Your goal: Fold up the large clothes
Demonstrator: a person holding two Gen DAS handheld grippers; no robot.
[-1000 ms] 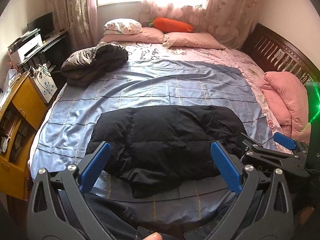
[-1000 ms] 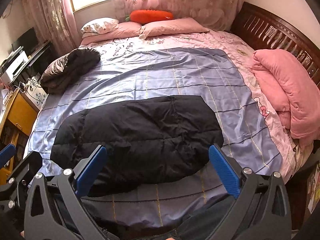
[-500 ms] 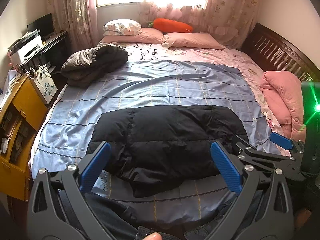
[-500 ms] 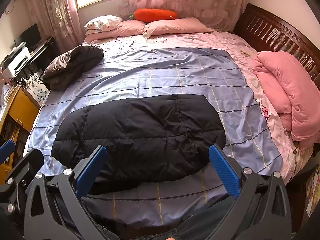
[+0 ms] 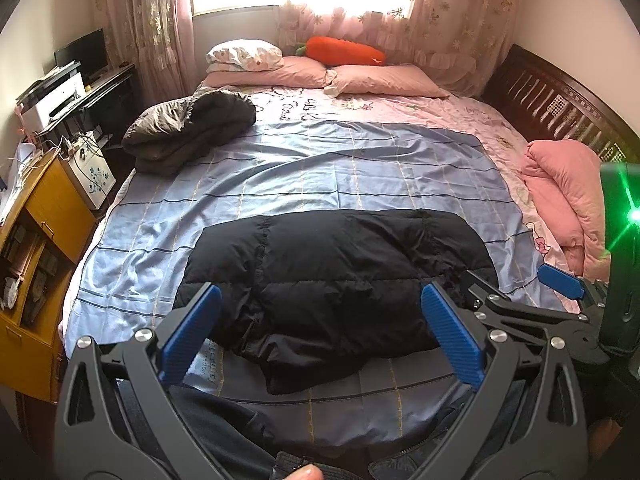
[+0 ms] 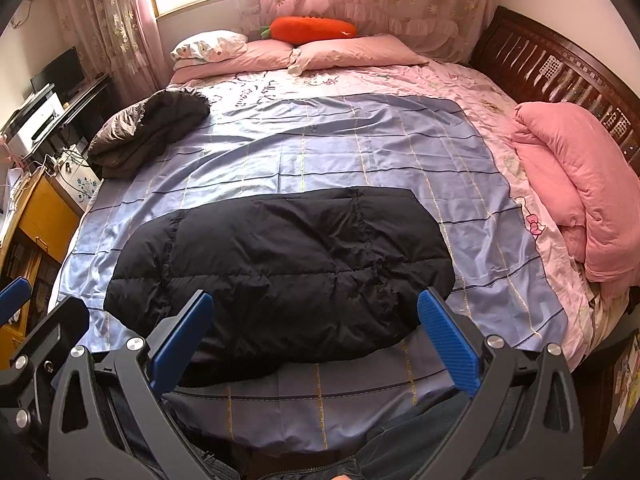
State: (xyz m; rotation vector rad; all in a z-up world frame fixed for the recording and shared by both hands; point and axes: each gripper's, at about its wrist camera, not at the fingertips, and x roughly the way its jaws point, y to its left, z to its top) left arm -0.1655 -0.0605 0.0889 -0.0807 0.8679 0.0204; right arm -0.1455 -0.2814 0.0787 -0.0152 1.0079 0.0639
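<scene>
A black puffer jacket (image 5: 336, 280) lies crosswise near the bed's (image 5: 320, 176) foot edge, directly ahead of the left gripper (image 5: 320, 332) and right gripper (image 6: 316, 332), both spread apart and empty, about equally near.

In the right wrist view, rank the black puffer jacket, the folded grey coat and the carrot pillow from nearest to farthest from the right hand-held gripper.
1. Black puffer jacket, straight ahead of the right hand-held gripper, on the near part of the bed.
2. Folded grey coat, far left edge of the bed.
3. Carrot pillow, at the far end under the window.
</scene>
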